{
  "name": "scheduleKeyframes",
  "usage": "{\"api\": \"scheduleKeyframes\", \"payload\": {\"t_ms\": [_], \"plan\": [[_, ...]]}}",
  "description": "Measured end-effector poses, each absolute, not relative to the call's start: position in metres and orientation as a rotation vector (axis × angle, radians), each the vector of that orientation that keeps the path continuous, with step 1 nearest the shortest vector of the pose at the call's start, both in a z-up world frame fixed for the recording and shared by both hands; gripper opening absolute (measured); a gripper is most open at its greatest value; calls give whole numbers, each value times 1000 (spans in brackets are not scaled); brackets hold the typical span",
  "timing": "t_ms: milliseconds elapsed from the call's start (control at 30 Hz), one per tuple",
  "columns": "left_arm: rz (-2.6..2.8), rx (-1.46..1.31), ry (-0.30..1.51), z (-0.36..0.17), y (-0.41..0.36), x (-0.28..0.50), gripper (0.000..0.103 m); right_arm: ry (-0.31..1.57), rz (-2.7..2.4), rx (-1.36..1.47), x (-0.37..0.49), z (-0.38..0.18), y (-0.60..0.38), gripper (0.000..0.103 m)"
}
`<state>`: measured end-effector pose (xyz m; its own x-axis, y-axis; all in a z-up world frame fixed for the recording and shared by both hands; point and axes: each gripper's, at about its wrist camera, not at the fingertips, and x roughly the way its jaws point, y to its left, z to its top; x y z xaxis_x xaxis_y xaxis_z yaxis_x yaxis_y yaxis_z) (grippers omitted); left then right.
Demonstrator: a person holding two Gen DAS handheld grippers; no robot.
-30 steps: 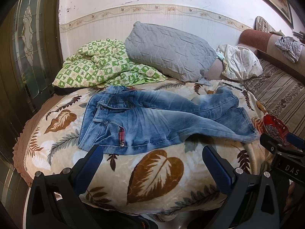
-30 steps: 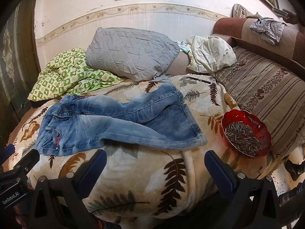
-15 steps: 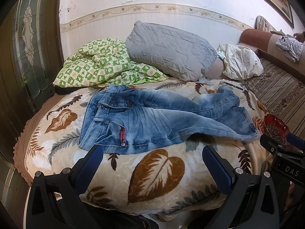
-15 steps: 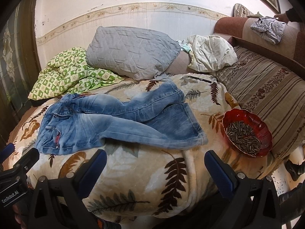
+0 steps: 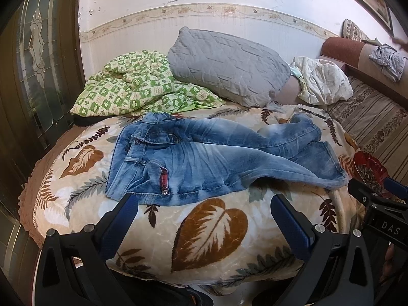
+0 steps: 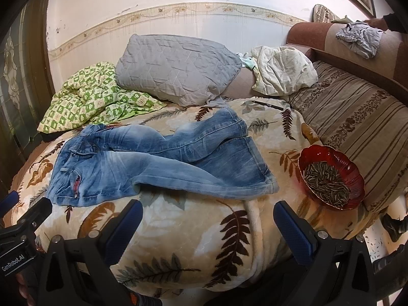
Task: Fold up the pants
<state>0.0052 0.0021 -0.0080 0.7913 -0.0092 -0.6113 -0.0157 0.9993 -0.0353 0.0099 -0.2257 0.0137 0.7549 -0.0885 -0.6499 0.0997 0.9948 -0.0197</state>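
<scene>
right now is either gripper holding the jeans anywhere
No. The left gripper and the right gripper are both open and empty, short of the jeans.

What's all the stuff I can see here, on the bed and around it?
jeans: one pair, faded blue, spread flat across the middle of the leaf-print blanket
pillow: one, grey, quilted, against the wall behind the jeans
quilt: one, green and cream checks, bunched beside the pillow
bundle of cloth: one, off-white, on the other side of the pillow
bowl: one, red glass, holding seeds, at the blanket's edge by the striped cushion
pen: one, dark, behind the jeans' hems
left gripper: one, black with blue pads, open, short of the jeans
right gripper: one, same colours, open, short of the jeans
</scene>
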Motion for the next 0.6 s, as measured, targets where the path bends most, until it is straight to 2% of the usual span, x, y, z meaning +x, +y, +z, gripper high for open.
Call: {"api": "scheduleKeyframes", "payload": {"t_ms": [400, 600], "plan": [[-73, -11, 634, 3, 0, 30, 103, 684, -52, 34, 23, 12, -239, 103], [-250, 85, 681, 23, -12, 84, 103, 669, 48, 79, 39, 18, -274, 103]]}}
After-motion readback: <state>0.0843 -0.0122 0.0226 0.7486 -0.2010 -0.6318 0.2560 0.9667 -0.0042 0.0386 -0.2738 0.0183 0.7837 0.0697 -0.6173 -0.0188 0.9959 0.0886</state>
